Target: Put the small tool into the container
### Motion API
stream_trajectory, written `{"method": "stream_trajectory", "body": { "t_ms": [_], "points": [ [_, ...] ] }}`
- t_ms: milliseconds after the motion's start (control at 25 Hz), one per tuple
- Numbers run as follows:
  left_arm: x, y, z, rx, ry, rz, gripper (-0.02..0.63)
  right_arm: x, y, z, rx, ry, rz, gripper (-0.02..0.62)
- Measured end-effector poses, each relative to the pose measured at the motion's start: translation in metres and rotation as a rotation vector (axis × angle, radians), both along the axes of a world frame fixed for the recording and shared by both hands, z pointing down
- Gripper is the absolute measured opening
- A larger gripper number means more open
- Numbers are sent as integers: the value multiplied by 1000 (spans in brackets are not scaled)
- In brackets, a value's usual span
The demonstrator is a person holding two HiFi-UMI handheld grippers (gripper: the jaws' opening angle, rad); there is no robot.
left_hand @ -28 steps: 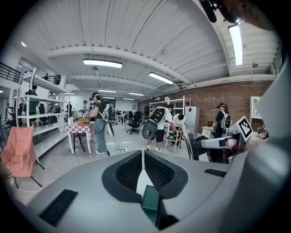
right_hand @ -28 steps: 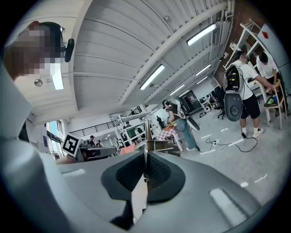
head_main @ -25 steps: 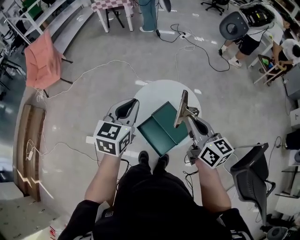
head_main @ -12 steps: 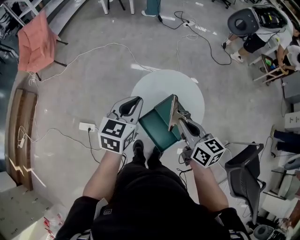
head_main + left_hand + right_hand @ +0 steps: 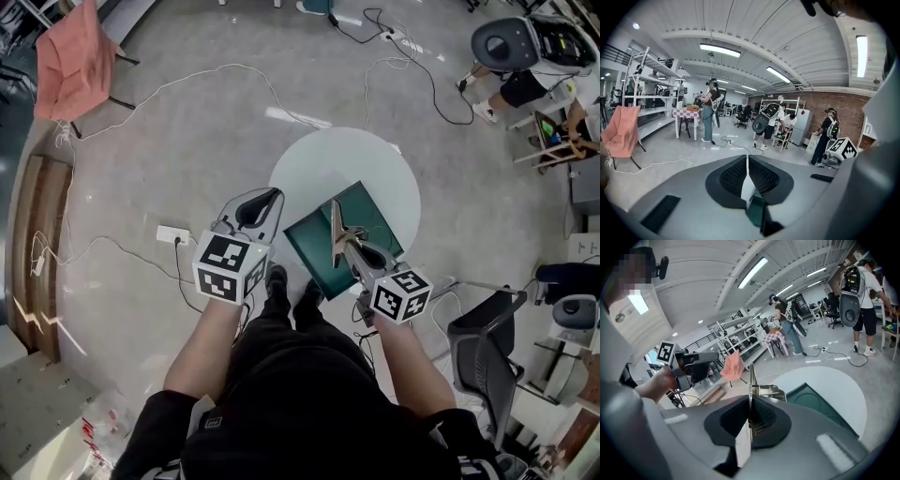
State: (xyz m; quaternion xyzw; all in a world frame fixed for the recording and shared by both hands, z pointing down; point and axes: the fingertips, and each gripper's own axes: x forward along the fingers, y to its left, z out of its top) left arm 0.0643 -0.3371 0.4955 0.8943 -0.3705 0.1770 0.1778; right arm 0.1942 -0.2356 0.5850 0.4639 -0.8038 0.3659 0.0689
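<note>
A dark green open container [image 5: 367, 217] lies on the near side of a round white table [image 5: 342, 159]. My right gripper [image 5: 348, 246] is shut on a thin metal tool [image 5: 336, 225], which points out over the container's middle. In the right gripper view the tool [image 5: 750, 380] stands edge-on between the shut jaws, with the container [image 5: 820, 401] ahead to the right. My left gripper [image 5: 255, 210] hovers left of the container beside the table's edge. Its jaws [image 5: 746, 171] are shut with nothing between them.
A black office chair [image 5: 483, 342] stands close on the right. A white power strip [image 5: 174, 234] and cables lie on the floor to the left. A chair draped in pink cloth [image 5: 67, 61] stands far left. People [image 5: 539, 70] are at the far right.
The right gripper has swung the tool from upright over the container's right side to tilted forward above its middle. The left gripper has stayed beside the container.
</note>
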Motion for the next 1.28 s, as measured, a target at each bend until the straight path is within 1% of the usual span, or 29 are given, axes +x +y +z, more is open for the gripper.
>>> {"method": "stream_trajectory", "body": {
  "t_ms": [160,360,480,640,800,1000,1160,1280],
  "points": [
    [-4,1,9,-17,2,-11,18,-3,6,37,-74,51,-41,12],
    [-11,3,14,-32,8,-25,18,-17,18,89,-204,165,-152,12],
    [-16,3,14,-32,10,-33,18,-24,24,117,-269,231,-201,12],
    [-26,6,14,-32,11,-53,18,-35,31,140,-336,274,-256,14],
    [-37,8,18,-40,14,-74,18,-42,30,157,-389,291,-263,14],
    [-46,10,20,-47,16,-91,18,-43,26,174,-431,311,-252,14],
    [-48,13,23,-51,19,-92,18,-46,27,188,-469,298,-255,15],
    [-50,15,24,-53,20,-90,18,-45,27,190,-486,319,-247,49]
  ]
}}
